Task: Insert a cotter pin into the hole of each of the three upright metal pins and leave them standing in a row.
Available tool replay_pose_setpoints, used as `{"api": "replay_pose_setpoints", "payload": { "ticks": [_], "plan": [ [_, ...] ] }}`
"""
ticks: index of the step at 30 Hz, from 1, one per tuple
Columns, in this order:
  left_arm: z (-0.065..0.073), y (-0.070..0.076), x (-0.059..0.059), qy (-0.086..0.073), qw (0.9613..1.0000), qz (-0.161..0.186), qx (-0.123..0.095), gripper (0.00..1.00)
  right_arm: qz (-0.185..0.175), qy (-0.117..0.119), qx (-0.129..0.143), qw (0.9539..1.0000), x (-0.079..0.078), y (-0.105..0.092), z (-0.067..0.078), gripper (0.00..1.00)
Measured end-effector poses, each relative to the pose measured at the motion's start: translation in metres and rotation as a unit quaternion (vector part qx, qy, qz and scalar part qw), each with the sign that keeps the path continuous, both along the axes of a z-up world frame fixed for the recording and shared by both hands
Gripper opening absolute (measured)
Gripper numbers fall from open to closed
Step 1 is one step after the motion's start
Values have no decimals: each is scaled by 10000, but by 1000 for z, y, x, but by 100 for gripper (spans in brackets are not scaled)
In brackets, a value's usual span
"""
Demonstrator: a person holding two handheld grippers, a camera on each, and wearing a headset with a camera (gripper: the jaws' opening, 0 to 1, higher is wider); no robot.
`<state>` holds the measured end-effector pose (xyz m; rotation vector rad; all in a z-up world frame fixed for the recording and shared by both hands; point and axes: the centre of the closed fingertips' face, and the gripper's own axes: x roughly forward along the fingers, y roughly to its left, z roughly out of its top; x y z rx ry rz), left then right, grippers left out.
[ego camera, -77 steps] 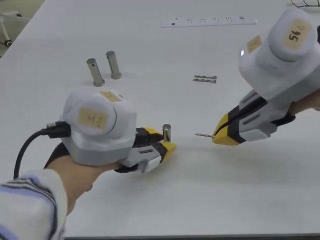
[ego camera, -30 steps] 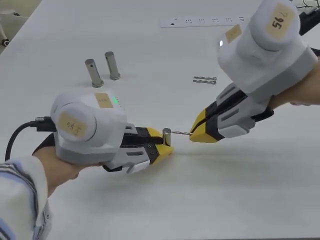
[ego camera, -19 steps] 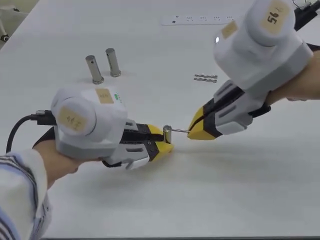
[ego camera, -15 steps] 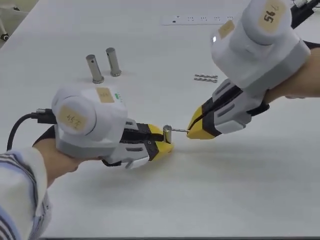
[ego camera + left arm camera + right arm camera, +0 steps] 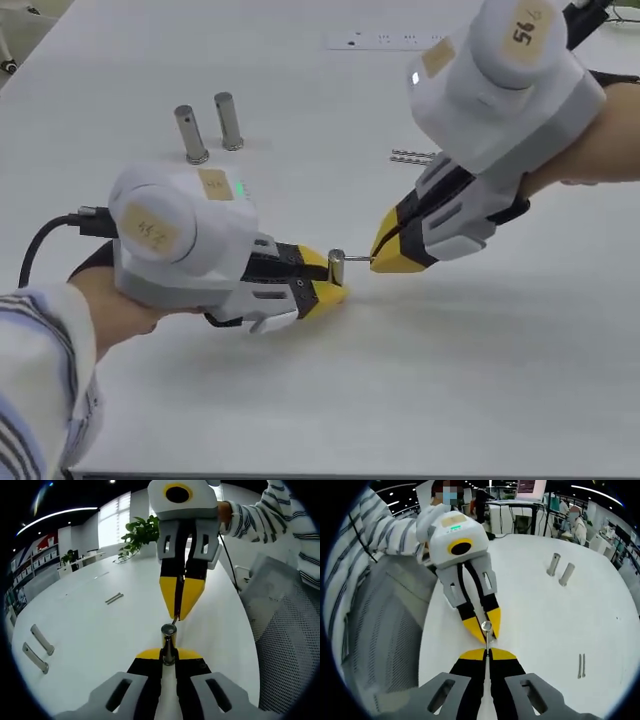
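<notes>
Noted the left hand-held gripper [image 5: 330, 285] clamped low on a metal pin [image 5: 336, 266], upright on the counter [image 5: 420, 380], head clear above the jaws. Noted the right hand-held gripper [image 5: 377, 262] pinched shut on a cotter pin [image 5: 357, 259], held level, long axis aimed straight at the metal pin's head from the person's right, tip at or just inside the hole, too small to tell. Probably calls for a straight push leftward along that axis; two other metal pins [image 5: 190, 135] and spare cotter pins [image 5: 408, 156] further back
</notes>
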<state>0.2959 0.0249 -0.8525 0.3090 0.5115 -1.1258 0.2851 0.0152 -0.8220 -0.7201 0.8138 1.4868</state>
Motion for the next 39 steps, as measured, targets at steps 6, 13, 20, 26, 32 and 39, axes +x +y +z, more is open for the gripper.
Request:
{"api": "replay_pose_setpoints", "payload": {
  "ticks": [6,13,20,26,32,39],
  "plan": [
    [0,-1,0,20,10000,-6,-12,7,93,-67,94,9999,-1,7,2,3],
    [1,-1,0,95,9999,72,-87,7,118,-111,218,9996,1,14,2,4],
    [0,0,-1,133,9998,87,-103,7,271,-320,506,9978,3,18,9,12],
    [0,0,-1,143,9998,95,-91,7,319,-318,367,9983,2,7,5,10],
    [0,1,-1,153,9998,125,-95,7,282,-285,331,9986,-1,5,2,5],
    [-1,1,-1,170,9996,211,-119,7,60,-213,507,9985,3,12,8,3]
  ]
}}
